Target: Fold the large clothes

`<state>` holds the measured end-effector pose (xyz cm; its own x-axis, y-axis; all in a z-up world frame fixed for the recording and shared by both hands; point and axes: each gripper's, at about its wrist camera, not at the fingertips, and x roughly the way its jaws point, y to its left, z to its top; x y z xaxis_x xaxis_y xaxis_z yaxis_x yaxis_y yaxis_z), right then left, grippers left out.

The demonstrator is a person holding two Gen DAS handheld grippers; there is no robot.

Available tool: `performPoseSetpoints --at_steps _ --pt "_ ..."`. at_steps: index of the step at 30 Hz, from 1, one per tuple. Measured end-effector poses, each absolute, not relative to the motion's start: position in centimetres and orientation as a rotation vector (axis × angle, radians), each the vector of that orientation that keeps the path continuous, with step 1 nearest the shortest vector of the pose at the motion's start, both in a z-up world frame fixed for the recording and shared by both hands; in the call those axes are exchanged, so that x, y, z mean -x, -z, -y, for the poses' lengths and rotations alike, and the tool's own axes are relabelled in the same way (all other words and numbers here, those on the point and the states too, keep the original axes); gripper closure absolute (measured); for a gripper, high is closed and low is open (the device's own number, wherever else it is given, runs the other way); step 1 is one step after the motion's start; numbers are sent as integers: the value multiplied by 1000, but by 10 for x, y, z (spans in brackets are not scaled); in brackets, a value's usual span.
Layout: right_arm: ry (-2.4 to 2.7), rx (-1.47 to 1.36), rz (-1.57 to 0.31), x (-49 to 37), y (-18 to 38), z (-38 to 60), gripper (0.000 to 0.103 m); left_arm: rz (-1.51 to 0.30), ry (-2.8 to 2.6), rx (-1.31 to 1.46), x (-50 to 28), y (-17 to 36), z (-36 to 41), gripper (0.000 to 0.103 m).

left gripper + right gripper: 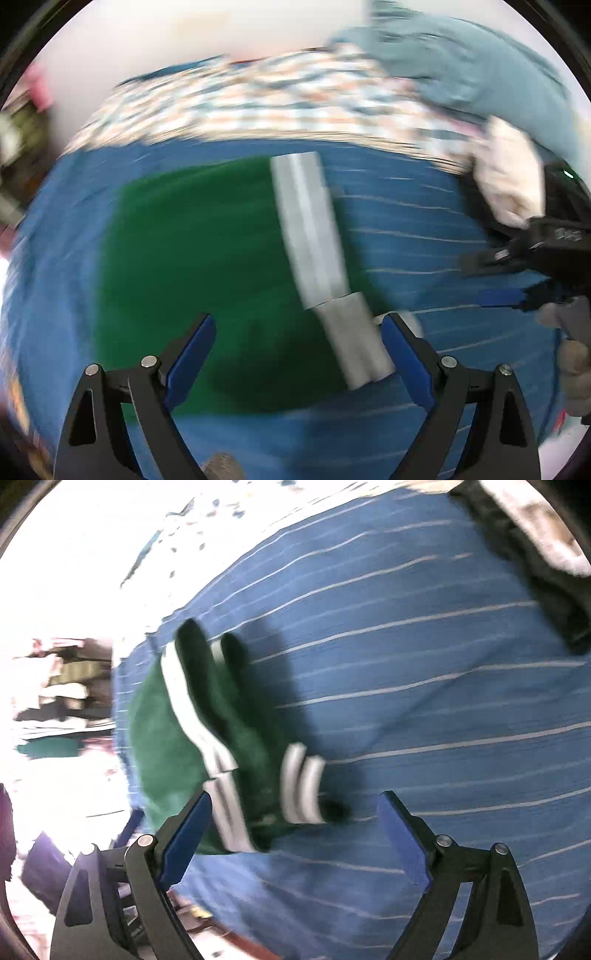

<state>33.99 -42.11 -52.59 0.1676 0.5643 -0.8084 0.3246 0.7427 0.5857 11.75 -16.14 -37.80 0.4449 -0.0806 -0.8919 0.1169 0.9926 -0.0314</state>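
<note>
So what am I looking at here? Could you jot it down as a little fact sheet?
surface: blue striped sheet
garment: green garment with white stripes, lying on the sheet
left tongs: open, empty, above the garment
right tongs: open, empty, near the garment's edge
other laundry: patterned cloth and teal cloth behind
image quality: motion-blurred

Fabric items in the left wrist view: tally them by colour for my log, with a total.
Green with grey-white stripe: 1, the green garment
Blue with thin white lines: 1, the striped sheet under it
Plaid: 1, the checked cloth
Grey-teal: 1, the teal garment
Cream: 1, the pale cloth
Total: 5; motion blur may hide more.
</note>
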Motion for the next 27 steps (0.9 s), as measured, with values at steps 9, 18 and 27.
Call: performPoseSetpoints --at_steps 9,18,27 --pt "-287 -850 -1640 -346 589 347 15 -1348 -499 -78 -38 485 28 12" --pt "-210 -726 -1488 -306 538 347 91 -1366 -570 158 -30 561 -15 0" --pt "-93 -633 -1689 -316 578 341 70 -1440 -464 245 -41 547 -45 0"
